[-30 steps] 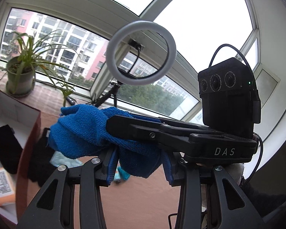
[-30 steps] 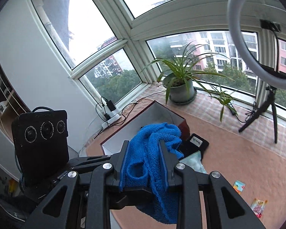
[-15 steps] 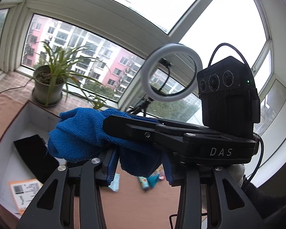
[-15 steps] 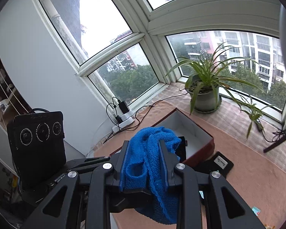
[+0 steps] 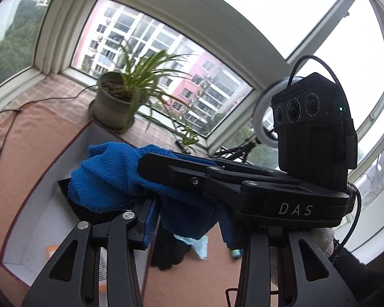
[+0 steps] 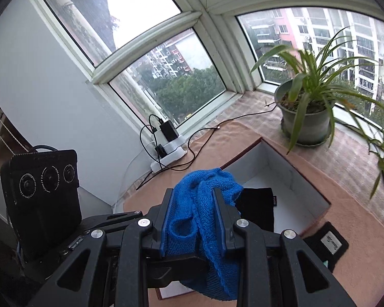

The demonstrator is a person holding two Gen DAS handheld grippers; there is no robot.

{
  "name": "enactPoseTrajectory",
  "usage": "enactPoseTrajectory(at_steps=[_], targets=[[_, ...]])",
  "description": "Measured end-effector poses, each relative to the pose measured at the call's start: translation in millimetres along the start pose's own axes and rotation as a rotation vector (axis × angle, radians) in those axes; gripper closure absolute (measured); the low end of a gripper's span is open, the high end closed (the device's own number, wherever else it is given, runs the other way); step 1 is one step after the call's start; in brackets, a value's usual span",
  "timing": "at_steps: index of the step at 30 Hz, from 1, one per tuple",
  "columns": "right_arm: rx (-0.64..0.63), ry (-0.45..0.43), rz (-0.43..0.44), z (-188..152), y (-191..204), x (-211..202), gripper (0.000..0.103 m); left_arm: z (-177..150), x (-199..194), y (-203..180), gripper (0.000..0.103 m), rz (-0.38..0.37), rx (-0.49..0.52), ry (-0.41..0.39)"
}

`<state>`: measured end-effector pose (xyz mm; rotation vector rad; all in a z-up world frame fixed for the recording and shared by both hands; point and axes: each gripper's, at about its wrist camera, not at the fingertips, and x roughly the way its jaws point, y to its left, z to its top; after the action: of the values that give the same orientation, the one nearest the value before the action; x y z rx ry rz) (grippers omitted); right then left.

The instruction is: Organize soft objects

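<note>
blue knit cloth (image 6: 204, 220) bunched, pinched by both tongs, hem drooping below them. Open white-lined box (image 6: 289, 179) directly ahead and below; black soft item (image 6: 258, 208) flat inside.

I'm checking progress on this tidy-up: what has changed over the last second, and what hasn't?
Both claws have carried the blue cloth sideways and lower, from beside the ring light to over the open box; the potted plant now looms nearer. Nothing was released: the left claw and right claw stay clamped on the cloth, and the black item still lies in the box.
</note>
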<state>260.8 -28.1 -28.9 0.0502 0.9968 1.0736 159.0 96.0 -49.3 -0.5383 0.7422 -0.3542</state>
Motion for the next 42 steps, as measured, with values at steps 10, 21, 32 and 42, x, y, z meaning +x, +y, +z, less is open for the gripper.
enactPoseTrajectory(at_steps=[10,21,32,42], targets=[[0.060,-0.024,-0.020,-2,-20,19,0.046,-11,20,44,0.040,0.185,-0.064,0.091],[0.144,-0.083,-0.083,-22,-59,-32,0.042,-14,19,46,0.040,0.212,-0.073,0.086],[0.230,-0.180,-0.206,-77,-106,-128,0.042,-27,25,18,0.039,0.149,-0.052,0.098],[0.350,-0.349,-0.327,-168,-139,-239,0.021,-52,40,-31,0.039,0.059,0.023,0.152]])
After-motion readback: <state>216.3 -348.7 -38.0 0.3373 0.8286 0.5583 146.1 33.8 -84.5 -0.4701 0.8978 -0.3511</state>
